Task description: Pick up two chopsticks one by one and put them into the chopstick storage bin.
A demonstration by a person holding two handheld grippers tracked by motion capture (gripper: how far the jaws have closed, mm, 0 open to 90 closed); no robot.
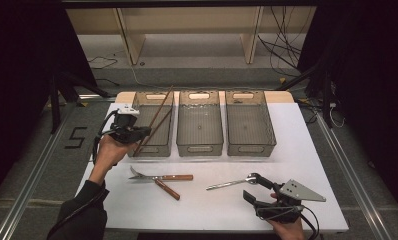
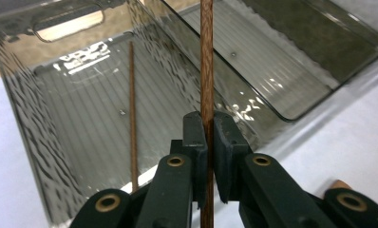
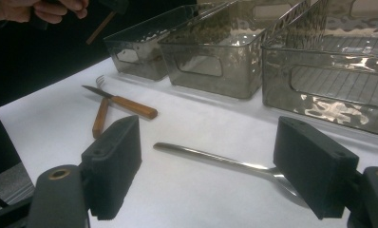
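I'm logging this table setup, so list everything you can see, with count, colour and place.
bins: three, clear grey, side by side at the table's far edge
chopsticks: two, brown; one in the left claw over the left bin, one leaning inside it
knife: one, wooden handle, near left
fork: one, wooden handle, crossing the knife
metal utensil: one, silver, near right
table: one, white
left claw: black, shut on a chopstick
right claw: black, open around the metal utensil's handle
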